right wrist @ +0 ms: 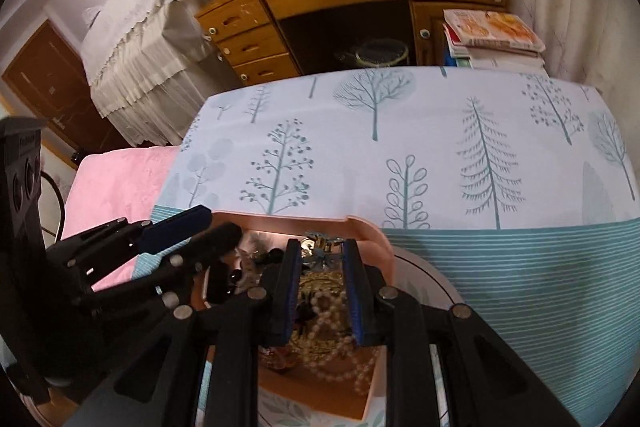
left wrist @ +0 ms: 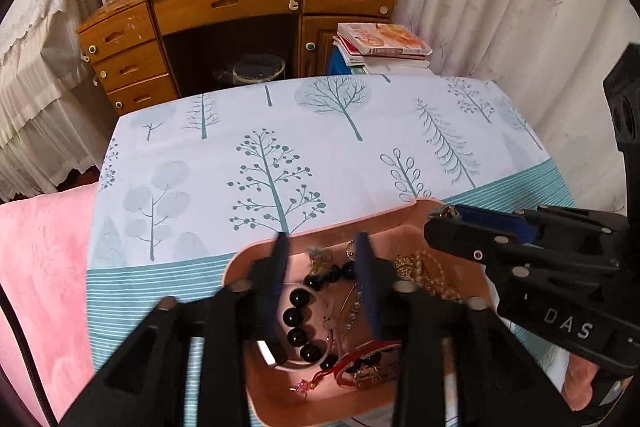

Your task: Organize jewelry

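Note:
A pink tray full of jewelry sits at the near edge of the table. In the left wrist view it holds a black bead bracelet, gold chains and a red cord piece. My left gripper is open, its fingers hanging over the black beads. My right gripper is open over the tray's right part, above a pearl necklace and gold pieces. Each gripper also shows in the other's view, the right one by the tray's far right corner, the left one by the tray's left.
The table wears a white and teal tree-print cloth. A pink blanket lies to the left. A white plate rim shows under the tray. Beyond stand a wooden desk, a stack of magazines and curtains.

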Tool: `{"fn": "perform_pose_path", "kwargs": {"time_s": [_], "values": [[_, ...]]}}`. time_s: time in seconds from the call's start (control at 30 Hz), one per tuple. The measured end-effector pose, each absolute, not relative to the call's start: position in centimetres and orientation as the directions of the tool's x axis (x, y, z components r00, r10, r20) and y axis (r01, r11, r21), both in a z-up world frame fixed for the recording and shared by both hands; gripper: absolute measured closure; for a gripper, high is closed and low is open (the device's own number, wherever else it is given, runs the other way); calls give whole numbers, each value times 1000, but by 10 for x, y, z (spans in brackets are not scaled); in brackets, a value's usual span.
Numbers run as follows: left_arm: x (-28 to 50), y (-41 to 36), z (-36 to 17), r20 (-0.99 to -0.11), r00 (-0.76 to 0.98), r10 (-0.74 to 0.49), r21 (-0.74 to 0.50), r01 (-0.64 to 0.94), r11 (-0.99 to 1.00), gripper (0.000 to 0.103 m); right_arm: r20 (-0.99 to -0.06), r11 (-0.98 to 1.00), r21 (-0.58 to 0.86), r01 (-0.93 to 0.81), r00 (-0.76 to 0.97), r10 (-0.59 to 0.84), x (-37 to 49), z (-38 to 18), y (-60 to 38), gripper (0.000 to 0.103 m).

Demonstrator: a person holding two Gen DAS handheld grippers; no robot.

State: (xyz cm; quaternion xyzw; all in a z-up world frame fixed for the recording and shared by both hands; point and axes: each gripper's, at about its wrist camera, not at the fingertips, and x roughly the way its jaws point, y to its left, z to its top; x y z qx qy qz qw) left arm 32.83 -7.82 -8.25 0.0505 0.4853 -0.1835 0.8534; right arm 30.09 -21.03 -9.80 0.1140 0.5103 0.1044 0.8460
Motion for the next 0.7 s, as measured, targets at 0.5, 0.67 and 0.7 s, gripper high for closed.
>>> {"fn": "perform_pose_path", "kwargs": {"time_s": [0.5,0.67,0.7], "values": [[286,-62,-55,-798,545,-257,-65,346,936,22,-808,959,275,-73,522,272,262,-69,-214,81],[247,-50,-28,-752,611,-247,-39,333,942,9,-782,959,268,-95,560,274,223,-48,-210,81],[239,-47,-24,-747,617,-247,-42,327,944,5,-775,959,267,-98,569,274,214,-44,-210,81]]}}
